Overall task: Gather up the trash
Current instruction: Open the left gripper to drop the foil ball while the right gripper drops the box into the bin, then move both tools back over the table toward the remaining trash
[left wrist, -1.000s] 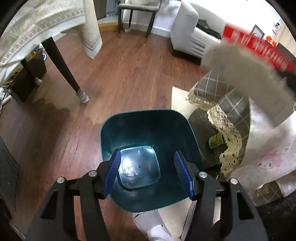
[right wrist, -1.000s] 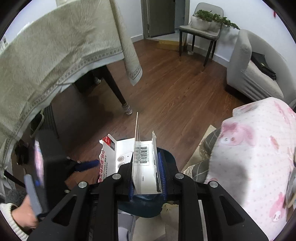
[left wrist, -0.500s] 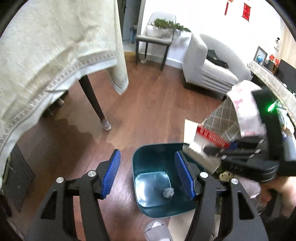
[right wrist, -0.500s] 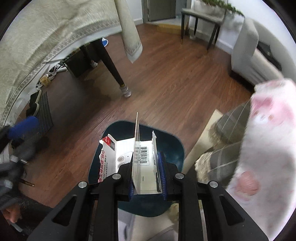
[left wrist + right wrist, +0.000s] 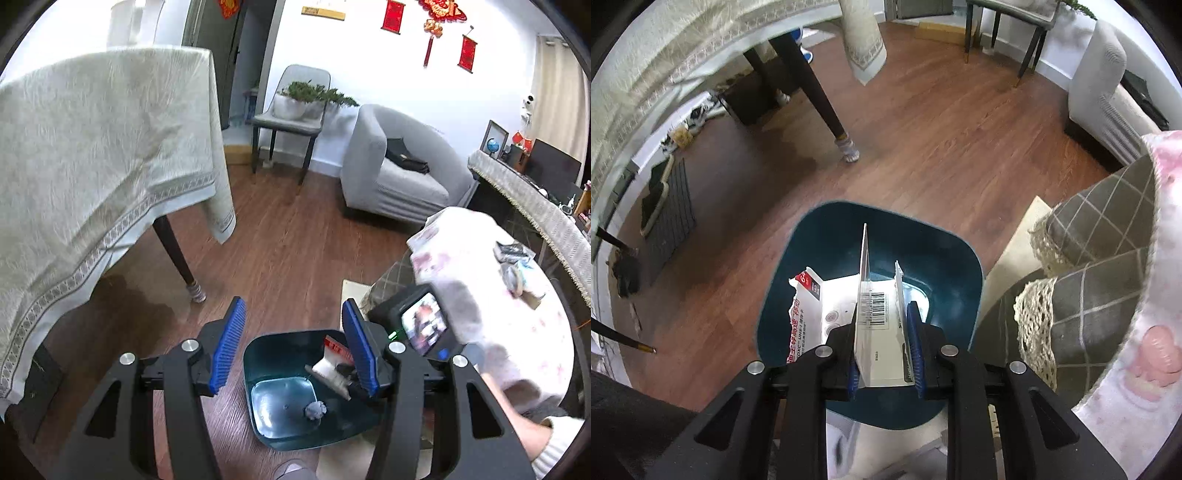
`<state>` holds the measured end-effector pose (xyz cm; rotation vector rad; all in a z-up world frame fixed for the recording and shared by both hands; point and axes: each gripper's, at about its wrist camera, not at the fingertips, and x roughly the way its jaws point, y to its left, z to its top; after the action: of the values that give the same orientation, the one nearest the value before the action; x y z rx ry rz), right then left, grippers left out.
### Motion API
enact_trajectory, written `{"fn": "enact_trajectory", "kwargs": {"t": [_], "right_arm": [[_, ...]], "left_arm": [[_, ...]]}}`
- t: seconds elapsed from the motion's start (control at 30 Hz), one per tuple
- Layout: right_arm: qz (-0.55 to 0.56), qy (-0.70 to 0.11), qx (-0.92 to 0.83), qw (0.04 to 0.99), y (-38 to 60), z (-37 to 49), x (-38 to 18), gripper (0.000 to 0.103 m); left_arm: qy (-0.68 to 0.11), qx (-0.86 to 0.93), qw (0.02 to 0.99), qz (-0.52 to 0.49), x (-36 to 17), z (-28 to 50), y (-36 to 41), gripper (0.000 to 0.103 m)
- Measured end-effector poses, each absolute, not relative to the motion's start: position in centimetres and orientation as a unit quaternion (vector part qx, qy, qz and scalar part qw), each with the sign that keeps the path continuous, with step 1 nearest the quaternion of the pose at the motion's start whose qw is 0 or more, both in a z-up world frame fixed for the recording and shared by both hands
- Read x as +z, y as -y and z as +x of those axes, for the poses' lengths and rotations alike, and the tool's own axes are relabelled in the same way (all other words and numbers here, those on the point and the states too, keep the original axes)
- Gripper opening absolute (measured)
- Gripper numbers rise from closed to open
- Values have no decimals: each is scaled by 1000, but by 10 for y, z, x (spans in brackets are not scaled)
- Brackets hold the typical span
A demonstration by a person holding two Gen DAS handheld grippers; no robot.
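A dark teal bin (image 5: 258, 345) stands on the wood floor with a crumpled grey wad (image 5: 315, 410) on its bottom. My left gripper (image 5: 293, 314) hangs high above the bin, its jaws closing with nothing between them. My right gripper (image 5: 882, 332) is shut on a torn white card package (image 5: 877, 325) with a barcode and a red printed flap. It holds the package upright just over the bin's mouth (image 5: 827, 229). The left wrist view also shows the package (image 5: 327, 363) at the bin's right rim.
A dining table under a beige cloth (image 5: 92, 147) stands to the left, its dark leg (image 5: 177, 251) near the bin. To the right is a low table with pink-print cloth (image 5: 498, 332) over checked lace-edged cloth (image 5: 1089, 240). A grey armchair (image 5: 399, 173) stands behind.
My left gripper has risen and tilted up, so the bin looks smaller, and its jaws have narrowed. My right gripper has come down with the package to the bin's mouth.
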<state>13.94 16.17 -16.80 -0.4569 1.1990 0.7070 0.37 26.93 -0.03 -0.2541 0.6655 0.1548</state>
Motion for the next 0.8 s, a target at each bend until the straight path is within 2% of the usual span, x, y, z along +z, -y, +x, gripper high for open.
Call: {"fn": "enact_trajectory", "kwargs": {"t": [0.1, 0.17, 0.27, 0.33, 0.53, 0.8], "right_arm": [[-221, -540, 327, 743, -163, 136, -172, 24], [-232, -537, 324, 744, -162, 135, -174, 41], [-240, -536, 326, 741, -160, 132, -176, 52], [-236, -534, 336, 739, -158, 129, -172, 53], [-223, -509, 369, 745, -154, 113, -141, 53], [-194, -441, 400, 780, -141, 97, -68, 53]], "left_arm": [[-313, 72, 938, -129, 11, 2, -267, 56], [-308, 70, 940, -133, 17, 0, -265, 57], [-301, 68, 941, -137, 24, -1, -261, 59], [-293, 69, 944, -135, 29, -2, -259, 64], [-268, 69, 950, -143, 45, -5, -257, 66], [-248, 76, 958, -122, 58, -1, -246, 72]]}}
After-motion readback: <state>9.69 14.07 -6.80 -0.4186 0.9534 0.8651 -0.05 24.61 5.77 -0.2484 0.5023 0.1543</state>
